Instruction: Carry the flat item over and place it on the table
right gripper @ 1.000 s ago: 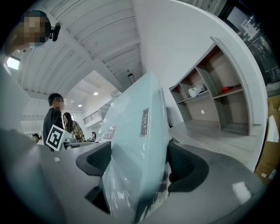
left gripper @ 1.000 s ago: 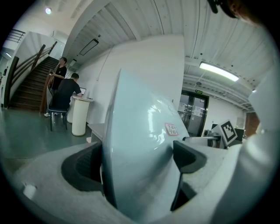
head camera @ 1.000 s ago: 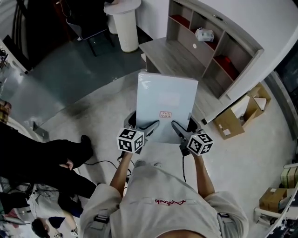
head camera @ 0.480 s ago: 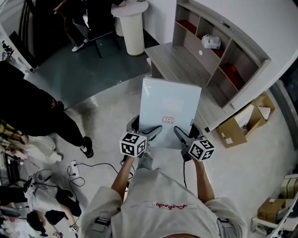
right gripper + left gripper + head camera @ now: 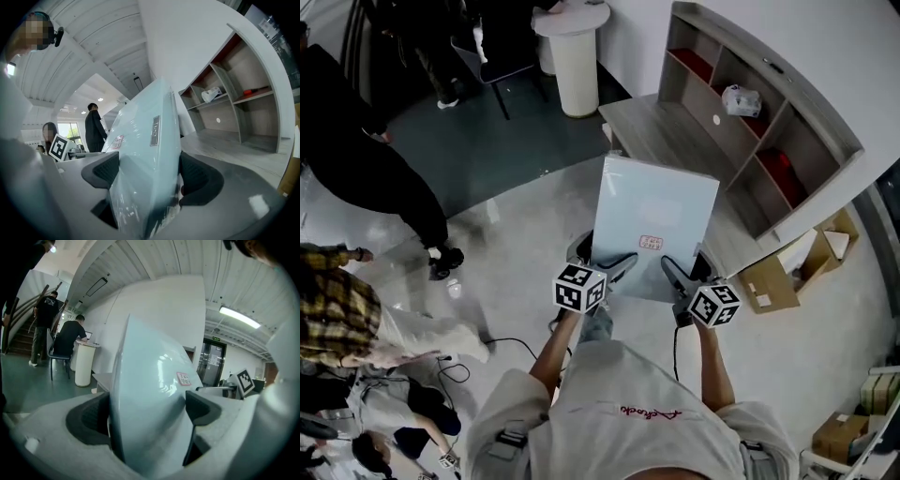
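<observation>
Jaws of my left gripper [image 5: 613, 266] and right gripper [image 5: 674, 272] are both closed on the near edge of the pale flat box [image 5: 654, 220], near the wooden table [image 5: 661, 131].

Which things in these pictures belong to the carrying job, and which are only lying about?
Part of the job: flat package, clamped in the jaws of the left gripper and the right gripper; wooden table.

Lying about: shelf unit, cardboard box, white pedestal, floor cable.
</observation>
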A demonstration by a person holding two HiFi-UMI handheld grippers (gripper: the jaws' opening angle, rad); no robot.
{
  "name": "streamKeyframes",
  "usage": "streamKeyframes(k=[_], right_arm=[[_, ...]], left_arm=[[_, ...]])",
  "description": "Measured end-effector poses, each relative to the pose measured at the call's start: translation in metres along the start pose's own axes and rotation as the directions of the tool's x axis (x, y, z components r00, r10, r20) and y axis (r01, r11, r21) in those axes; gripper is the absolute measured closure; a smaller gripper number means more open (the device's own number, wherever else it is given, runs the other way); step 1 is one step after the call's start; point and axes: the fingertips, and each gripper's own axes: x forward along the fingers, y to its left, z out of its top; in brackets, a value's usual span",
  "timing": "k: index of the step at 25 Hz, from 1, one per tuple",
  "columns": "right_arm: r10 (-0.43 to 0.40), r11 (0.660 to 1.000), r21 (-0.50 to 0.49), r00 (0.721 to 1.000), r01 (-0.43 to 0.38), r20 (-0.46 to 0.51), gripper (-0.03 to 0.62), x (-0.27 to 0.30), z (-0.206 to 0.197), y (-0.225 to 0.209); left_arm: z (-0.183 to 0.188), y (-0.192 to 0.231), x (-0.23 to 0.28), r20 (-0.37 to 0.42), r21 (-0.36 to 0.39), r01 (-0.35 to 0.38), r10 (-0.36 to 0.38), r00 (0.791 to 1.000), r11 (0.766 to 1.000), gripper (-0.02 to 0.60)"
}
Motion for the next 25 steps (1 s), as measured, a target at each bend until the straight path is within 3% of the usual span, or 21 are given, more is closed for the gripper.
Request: streamKeyframes(k=[14,25], right_arm=[[-0.06,0.998,0.001,0.998,0.06,0.019,0.183,0.123,0.052,-0.016],[-0.109,0.994,0.012,0.994,0.109,0.012,0.183,0.195,0.061,-0.028]], left_arm=[[0.071,0.108,0.062,0.003,0.018,0.065,-0.065,0.998,0.998,0.071],[0.091,0.175,0.097,-0.022,0.006,0.11,-0.11,0.994,0.994,0.071]])
